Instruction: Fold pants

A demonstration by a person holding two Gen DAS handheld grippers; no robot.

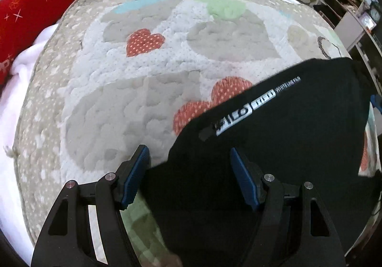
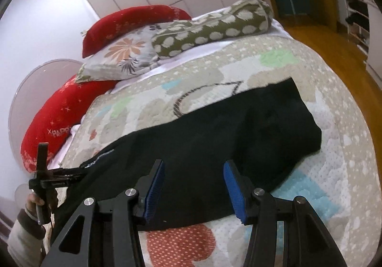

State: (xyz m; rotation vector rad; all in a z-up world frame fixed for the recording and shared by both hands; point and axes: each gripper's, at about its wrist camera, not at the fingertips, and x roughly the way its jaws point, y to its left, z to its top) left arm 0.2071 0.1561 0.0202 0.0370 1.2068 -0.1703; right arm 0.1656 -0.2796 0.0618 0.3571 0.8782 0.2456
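Black pants (image 1: pixel 286 128) with a white logo strip lie folded flat on a quilted bedspread (image 1: pixel 143 71). In the right wrist view the pants (image 2: pixel 214 133) stretch across the bed as a long dark band. My left gripper (image 1: pixel 189 154) is open and empty, hovering over the pants' near left edge. My right gripper (image 2: pixel 193 169) is open and empty, above the pants' near edge. The left gripper and the hand holding it show at the left of the right wrist view (image 2: pixel 45 178).
Red pillows (image 2: pixel 59 119), a floral pillow (image 2: pixel 124 57) and an olive spotted bolster (image 2: pixel 214 26) lie at the head of the bed. A wooden floor (image 2: pixel 334 57) runs along the bed's right side. Shelves (image 1: pixel 353 16) stand to the right.
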